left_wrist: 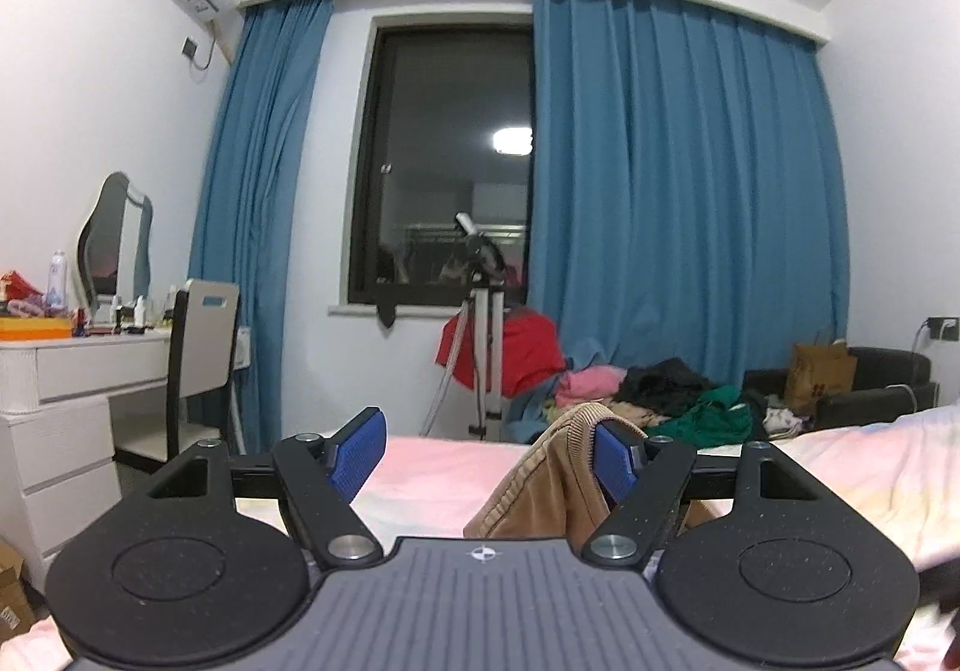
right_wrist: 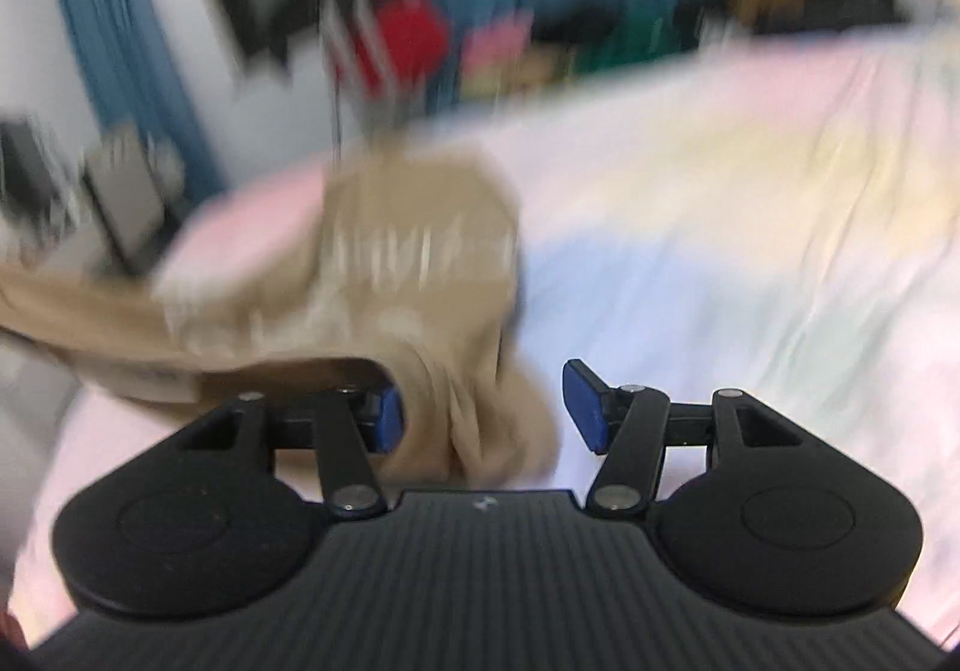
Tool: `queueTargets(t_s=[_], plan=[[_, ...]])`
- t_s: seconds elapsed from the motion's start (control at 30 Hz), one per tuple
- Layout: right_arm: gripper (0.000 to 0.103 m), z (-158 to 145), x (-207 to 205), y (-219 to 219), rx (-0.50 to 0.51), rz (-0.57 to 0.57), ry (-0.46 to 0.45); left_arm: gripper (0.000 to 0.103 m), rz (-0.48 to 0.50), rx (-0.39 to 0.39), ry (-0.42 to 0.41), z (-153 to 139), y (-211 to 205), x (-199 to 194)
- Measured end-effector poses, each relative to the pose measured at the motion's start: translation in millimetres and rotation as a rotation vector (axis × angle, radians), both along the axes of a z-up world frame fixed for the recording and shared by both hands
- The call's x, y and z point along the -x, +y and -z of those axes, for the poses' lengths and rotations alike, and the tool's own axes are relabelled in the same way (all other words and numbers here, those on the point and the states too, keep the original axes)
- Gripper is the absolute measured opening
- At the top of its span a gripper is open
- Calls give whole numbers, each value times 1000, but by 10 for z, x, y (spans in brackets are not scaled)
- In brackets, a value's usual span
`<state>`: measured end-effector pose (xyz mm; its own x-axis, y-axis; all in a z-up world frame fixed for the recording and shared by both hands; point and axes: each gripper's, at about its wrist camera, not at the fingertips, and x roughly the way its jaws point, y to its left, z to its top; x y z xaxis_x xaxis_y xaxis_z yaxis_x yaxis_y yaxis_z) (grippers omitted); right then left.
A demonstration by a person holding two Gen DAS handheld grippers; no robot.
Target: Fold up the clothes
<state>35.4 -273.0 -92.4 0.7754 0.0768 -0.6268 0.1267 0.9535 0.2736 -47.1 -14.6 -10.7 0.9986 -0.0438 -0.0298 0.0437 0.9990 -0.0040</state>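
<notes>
Bedroom with blue pleated curtains (left_wrist: 678, 203) around dark window (left_wrist: 444, 161), white dressing table (left_wrist: 78, 371) at left, heap of mixed clothes (left_wrist: 654, 398) beyond pink pastel bed sheet (left_wrist: 438, 467). Left gripper (left_wrist: 489, 455) wide open, nothing clamped; tan ribbed-hem sweatshirt (left_wrist: 546, 485) draped over its right blue pad (left_wrist: 612, 461). Right gripper (right_wrist: 483, 410) open too, same sweatshirt (right_wrist: 414, 275) bunched between its pads, touching the left one, lying on sheet (right_wrist: 720, 227). Right view strongly blurred.
</notes>
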Motion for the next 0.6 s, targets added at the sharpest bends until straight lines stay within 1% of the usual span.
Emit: queueTargets(t_s=[0.13, 0.17, 0.23, 0.33, 0.43, 0.5, 0.6], plan=[[58, 193, -93, 258, 96, -89, 99, 75, -22, 15, 30, 35, 54, -64], [58, 172, -71, 261, 98, -78, 83, 75, -26, 15, 31, 39, 69, -82], [56, 102, -8, 242, 93, -42, 36, 75, -36, 16, 32, 41, 98, -131], [56, -66, 40, 86, 68, 114, -88, 75, -46, 16, 45, 55, 134, -207], [57, -198, 117, -129, 1, 212, -178, 75, -30, 2, 71, 121, 118, -263], [57, -248, 206, -219, -22, 252, -230, 75, -17, -12, 107, 193, 83, -294], [57, -323, 263, -266, -43, 271, -284, 75, 0, -38, 169, 323, 23, -354]])
